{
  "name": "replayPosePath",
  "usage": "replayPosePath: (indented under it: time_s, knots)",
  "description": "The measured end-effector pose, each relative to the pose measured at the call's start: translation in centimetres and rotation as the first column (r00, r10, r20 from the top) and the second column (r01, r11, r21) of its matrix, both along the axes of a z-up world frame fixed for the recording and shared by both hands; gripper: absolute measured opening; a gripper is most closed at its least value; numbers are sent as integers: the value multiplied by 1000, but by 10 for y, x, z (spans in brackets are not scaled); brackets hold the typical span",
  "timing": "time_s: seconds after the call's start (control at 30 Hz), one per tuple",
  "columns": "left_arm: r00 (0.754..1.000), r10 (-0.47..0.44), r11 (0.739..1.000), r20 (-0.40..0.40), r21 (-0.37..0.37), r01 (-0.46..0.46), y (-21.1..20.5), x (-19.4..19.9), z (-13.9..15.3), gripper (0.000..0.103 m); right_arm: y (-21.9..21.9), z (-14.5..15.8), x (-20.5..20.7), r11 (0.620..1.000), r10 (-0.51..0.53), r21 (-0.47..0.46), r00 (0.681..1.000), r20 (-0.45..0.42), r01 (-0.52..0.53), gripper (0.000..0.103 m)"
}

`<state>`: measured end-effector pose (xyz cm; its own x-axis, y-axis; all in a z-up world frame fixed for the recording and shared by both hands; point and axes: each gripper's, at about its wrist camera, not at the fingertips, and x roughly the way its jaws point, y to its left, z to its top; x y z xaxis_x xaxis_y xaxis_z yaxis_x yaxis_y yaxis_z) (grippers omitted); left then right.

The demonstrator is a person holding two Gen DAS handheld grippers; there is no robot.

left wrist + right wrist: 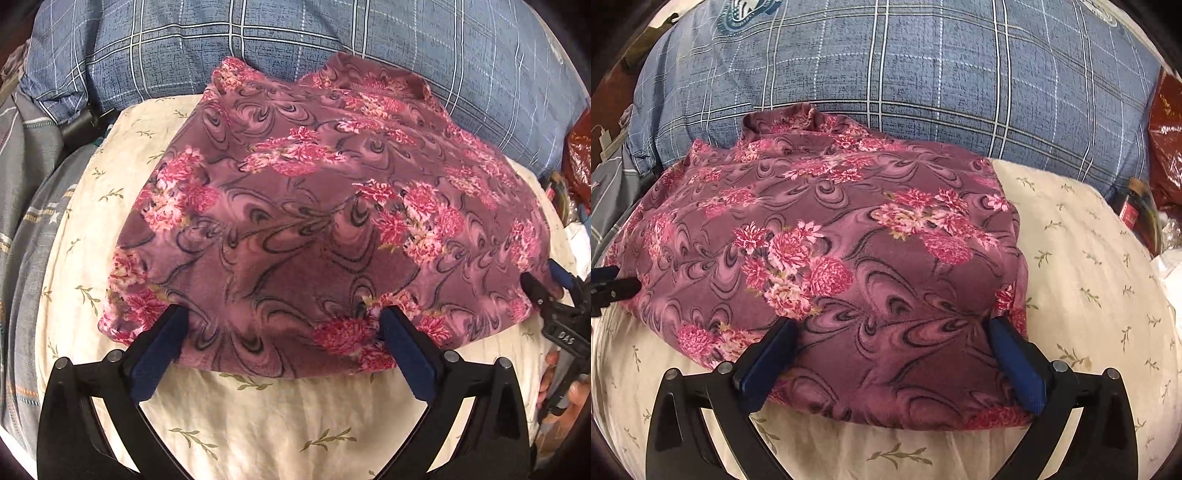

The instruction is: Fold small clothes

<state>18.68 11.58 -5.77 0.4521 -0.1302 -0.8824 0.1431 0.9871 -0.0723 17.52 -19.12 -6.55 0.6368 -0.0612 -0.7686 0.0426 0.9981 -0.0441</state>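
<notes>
A purple garment with pink flower print (pixel 314 221) lies folded on a cream pillow (pixel 258 417); it also shows in the right wrist view (pixel 831 258). My left gripper (pixel 280 321) is open, its blue-padded fingers resting on the garment's near left edge. My right gripper (pixel 894 328) is open, its fingers resting on the garment's near right edge. The right gripper's tip shows at the right of the left wrist view (pixel 546 288). The left gripper's tip shows at the left of the right wrist view (pixel 613 284).
A blue plaid pillow (pixel 923 74) lies behind the garment. The cream pillow with leaf print (pixel 1089 277) extends to the right. Grey bedding (pixel 29 184) lies at the left. A red shiny bag (pixel 1167 147) and clutter sit at the far right.
</notes>
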Motion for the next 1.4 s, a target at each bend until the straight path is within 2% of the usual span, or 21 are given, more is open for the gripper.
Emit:
replayPosePath:
  time_s: [0.1, 0.33, 0.43, 0.5, 0.6, 0.7, 0.87, 1.0, 1.2, 1.33, 1.4]
  knots:
    - [1000, 3, 1000, -15, -20, -3, 2, 2, 0, 103, -1, 2, 5, 1000, -13, 12, 999, -46, 14, 102]
    - [999, -6, 999, -43, -52, 4, 4, 3, 2, 103, 7, 3, 0, 996, -86, -17, 995, -41, 85, 102]
    - [997, 9, 987, -73, -159, -20, 27, 4, 13, 103, 11, 8, -1, 990, -137, -34, 986, -94, 134, 103]
    - [996, 50, 971, -73, -231, -65, 57, 8, 27, 103, 16, 15, -6, 988, -155, -31, 985, -74, 153, 103]
    - [992, 112, 957, -59, -264, -123, 100, 14, 47, 103, 45, 30, -21, 992, -102, -74, 995, 22, 103, 103]
    - [985, 153, 946, -84, -277, -170, 135, 22, 56, 103, 95, 35, -28, 990, 43, -137, 998, 47, -37, 103]
    - [973, 179, 919, -149, -327, -219, 170, 31, 52, 103, 188, 29, -31, 936, 280, -230, 959, 36, -265, 103]
    - [967, 185, 913, -173, -334, -234, 181, 35, 46, 103, 255, 19, -28, 858, 413, -344, 910, 21, -381, 103]
    - [967, 162, 918, -199, -329, -222, 187, 50, 36, 103, 313, 1, -11, 795, 492, -406, 871, -5, -451, 103]
    - [968, 143, 923, -207, -326, -206, 188, 63, 33, 103, 341, -6, 1, 748, 486, -535, 873, 38, -393, 102]
    - [967, 141, 922, -211, -328, -206, 191, 70, 33, 103, 350, -6, 11, 738, 474, -566, 879, 46, -368, 102]
